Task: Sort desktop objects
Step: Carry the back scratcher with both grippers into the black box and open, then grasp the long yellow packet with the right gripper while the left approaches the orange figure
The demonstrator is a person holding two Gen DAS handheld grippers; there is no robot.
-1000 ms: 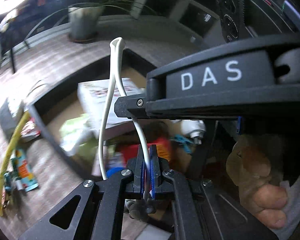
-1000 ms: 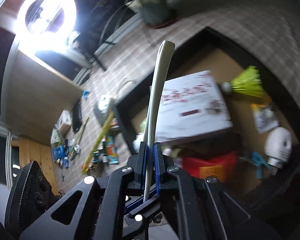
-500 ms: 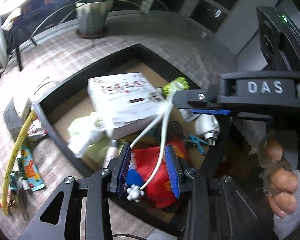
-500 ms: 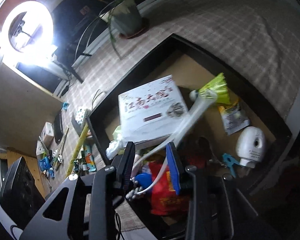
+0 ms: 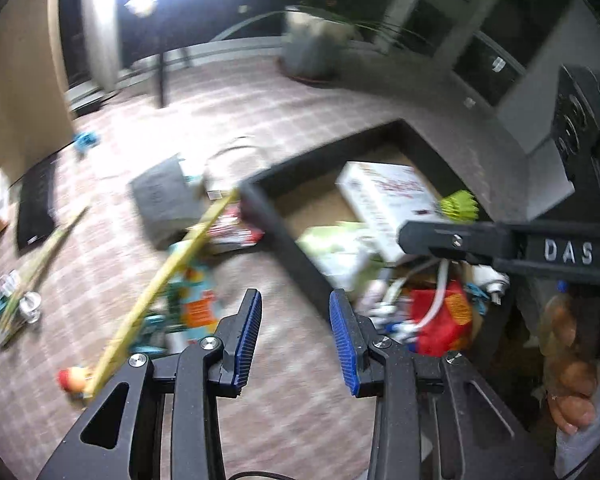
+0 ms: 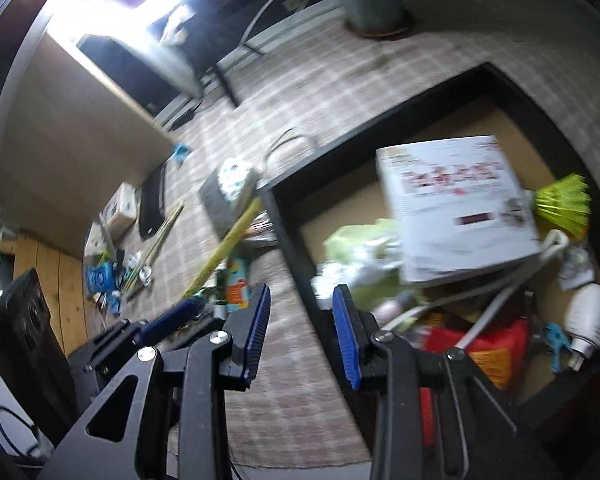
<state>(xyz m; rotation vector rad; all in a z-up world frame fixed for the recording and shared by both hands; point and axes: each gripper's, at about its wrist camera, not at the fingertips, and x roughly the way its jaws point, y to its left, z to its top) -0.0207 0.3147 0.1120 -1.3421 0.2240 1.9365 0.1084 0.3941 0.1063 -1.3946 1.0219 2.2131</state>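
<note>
White cable point(image 6: 496, 304) lying slack in the black tray point(image 6: 284, 216) at right, across a red packet point(image 6: 496, 344), beside a white box point(image 6: 456, 204), long yellow stick point(image 6: 228, 244) slanting on the tabletop at left

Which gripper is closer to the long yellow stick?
Left. The left gripper hangs just right of the long yellow stick; the right gripper sits farther right, by the black tray.

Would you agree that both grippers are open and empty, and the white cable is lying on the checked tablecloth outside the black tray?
Not quite. The white cable lies inside the black tray, on the clutter there, as the right wrist view shows. The left gripper and right gripper are indeed open and empty.
</note>
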